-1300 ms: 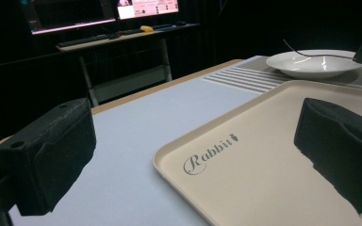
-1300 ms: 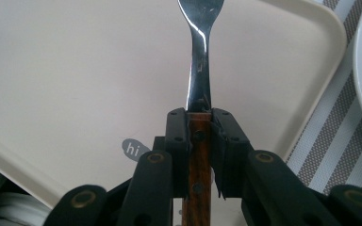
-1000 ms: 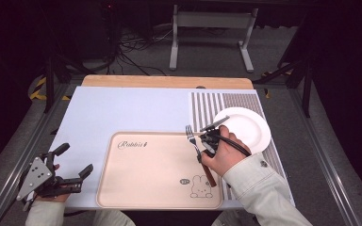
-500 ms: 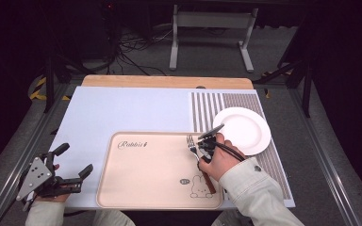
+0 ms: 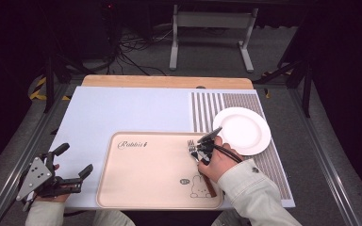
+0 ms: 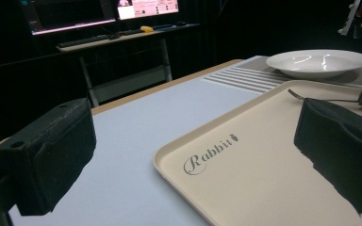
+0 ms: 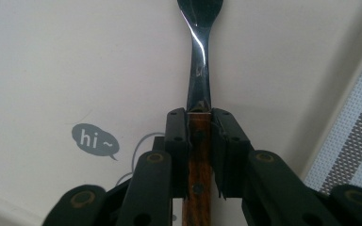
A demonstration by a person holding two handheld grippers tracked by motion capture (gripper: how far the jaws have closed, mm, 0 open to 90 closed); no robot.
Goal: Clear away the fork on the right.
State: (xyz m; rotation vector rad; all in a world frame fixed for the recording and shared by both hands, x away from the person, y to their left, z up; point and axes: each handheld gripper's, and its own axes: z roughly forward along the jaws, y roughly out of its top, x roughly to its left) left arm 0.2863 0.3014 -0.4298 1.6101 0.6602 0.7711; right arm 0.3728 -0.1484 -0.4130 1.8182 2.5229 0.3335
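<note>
Beige plastic tray (image 5: pixel 146 179) printed with a rabbit lies on the pale blue counter (image 5: pixel 118 110) in the high view, and over its right part the right claw (image 5: pixel 202 149) points away from the person, its hand (image 5: pixel 217 164) curled round the body with the denim sleeve (image 5: pixel 252 195) coming in from the bottom edge. A metal fork with a dark wooden handle (image 5: pixel 199 161) is clamped in that claw, tines toward the far side, handle running back under the hand, low over the tray. Just beside it to the right, a round white plate (image 5: pixel 242 130) sits on the grey striped mat (image 5: pixel 219 110). At the counter's near left corner the left claw (image 5: pixel 73 165) is held level, pointing right toward the tray, jaws spread wide with nothing between them.

From the left claw view, the two black pads (image 6: pixel 47 155) stand far apart, framing the tray's (image 6: pixel 245 179) rim and its "Rabbit" lettering; the plate (image 6: pixel 318 62) lies beyond, and the fork's tines (image 6: pixel 306 98) show at the right.

From the right claw view, the jaws press both sides of the fork's brown wooden handle (image 7: pixel 198 155), just behind the steel neck, which runs straight ahead over the tray (image 7: pixel 75 70) near a grey "hi" bubble (image 7: pixel 94 140).
</note>
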